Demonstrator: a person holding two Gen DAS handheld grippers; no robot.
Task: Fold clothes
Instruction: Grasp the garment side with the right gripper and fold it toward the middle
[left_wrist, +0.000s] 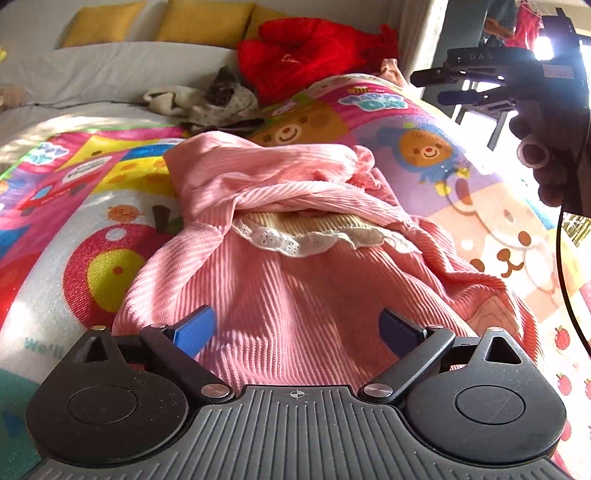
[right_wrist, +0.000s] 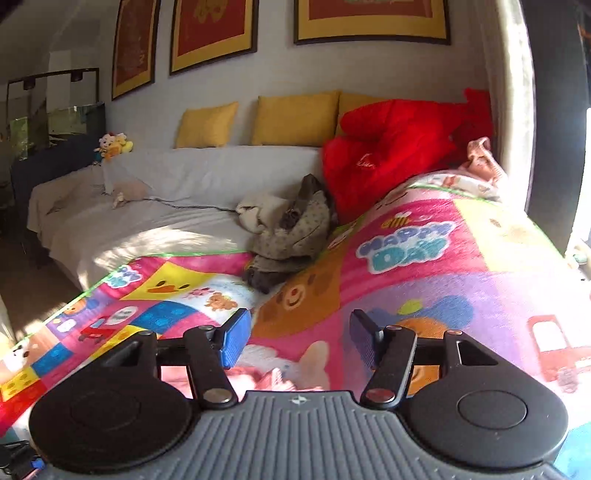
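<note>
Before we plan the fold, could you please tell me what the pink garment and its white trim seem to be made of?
The pink garment looks like soft ribbed knit, matte: fine parallel ridges run across it. The white trim looks like eyelet lace, probably cotton: small punched holes, scalloped edge.

Home living room or bedroom: low daybed (right_wrist: 147, 199) under a white cover, yellow cushions (right_wrist: 291, 118) along the wall, framed pictures (right_wrist: 212, 33) above, cartoon-printed children's blanket (right_wrist: 424, 280), plush toy (right_wrist: 112, 142), loose clothes (right_wrist: 291, 229).
</note>
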